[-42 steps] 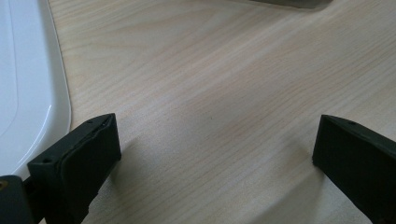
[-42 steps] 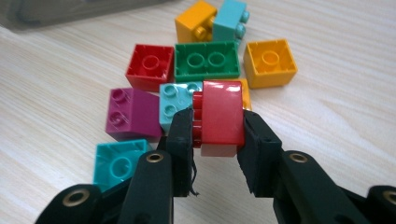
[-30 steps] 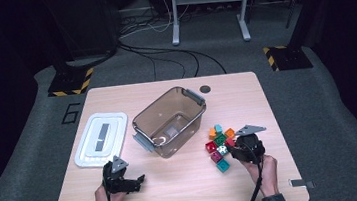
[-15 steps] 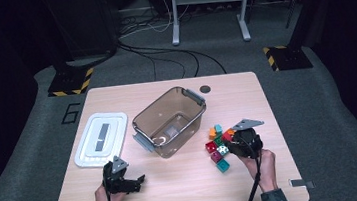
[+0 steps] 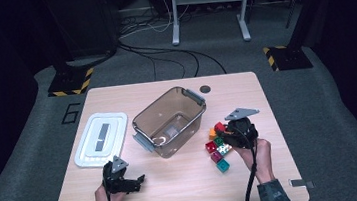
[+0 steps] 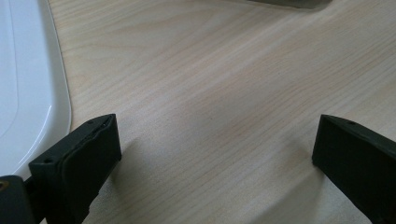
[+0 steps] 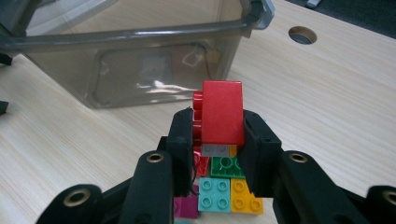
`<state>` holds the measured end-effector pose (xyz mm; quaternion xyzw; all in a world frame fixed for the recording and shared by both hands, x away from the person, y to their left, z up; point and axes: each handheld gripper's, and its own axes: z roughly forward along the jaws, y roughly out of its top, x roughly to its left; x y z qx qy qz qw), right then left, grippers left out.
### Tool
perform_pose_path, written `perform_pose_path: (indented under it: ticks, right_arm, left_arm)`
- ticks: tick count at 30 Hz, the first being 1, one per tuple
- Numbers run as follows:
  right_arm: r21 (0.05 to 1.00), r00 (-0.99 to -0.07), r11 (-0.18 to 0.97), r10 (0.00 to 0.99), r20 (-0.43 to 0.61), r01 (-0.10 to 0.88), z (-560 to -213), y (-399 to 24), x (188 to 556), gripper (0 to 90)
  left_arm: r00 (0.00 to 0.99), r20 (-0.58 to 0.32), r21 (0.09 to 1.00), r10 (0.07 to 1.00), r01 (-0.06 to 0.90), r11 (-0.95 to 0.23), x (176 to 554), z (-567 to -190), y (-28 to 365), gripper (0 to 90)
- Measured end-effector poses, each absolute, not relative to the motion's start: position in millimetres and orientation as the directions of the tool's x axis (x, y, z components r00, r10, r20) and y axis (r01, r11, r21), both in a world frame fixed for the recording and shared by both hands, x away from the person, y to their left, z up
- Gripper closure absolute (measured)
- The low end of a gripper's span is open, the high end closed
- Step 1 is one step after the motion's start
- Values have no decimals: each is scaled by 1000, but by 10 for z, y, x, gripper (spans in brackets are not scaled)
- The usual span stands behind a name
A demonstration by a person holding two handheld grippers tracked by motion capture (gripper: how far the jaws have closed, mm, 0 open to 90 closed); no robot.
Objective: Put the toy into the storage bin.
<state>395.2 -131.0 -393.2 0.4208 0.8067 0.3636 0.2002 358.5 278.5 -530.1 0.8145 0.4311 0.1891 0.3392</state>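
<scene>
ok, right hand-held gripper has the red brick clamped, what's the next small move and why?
Probably carry it across to above the open bin and only then release. The right hand-held gripper is shut on the red brick, lifted clear of the brick pile. The clear bin stands lidless just beyond it, and its lid lies on the table beside it.

You are working beside a large digit "6" that is showing in dark outline on the grey carpeted floor [image 5: 30, 146] just off the far left corner of the pale wooden table [image 5: 186, 190]; nothing else readable is appearing on the bricks, box or lid.
</scene>
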Motion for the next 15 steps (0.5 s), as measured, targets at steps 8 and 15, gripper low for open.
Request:
perform_pose_path:
  ticks: [8, 15]
  right_arm:
    - [756, -575, 397, 817, -35, 519, -3833, -1248, 4016, 674]
    - [767, -576, 386, 817, -27, 512, -3738, -1201, 4101, 674]
  left_arm:
    - [556, 11, 716, 831, 576, -394, 3586, -5303, 2785, 8]
    - [544, 13, 716, 839, 580, -388, 3582, -5302, 2783, 8]
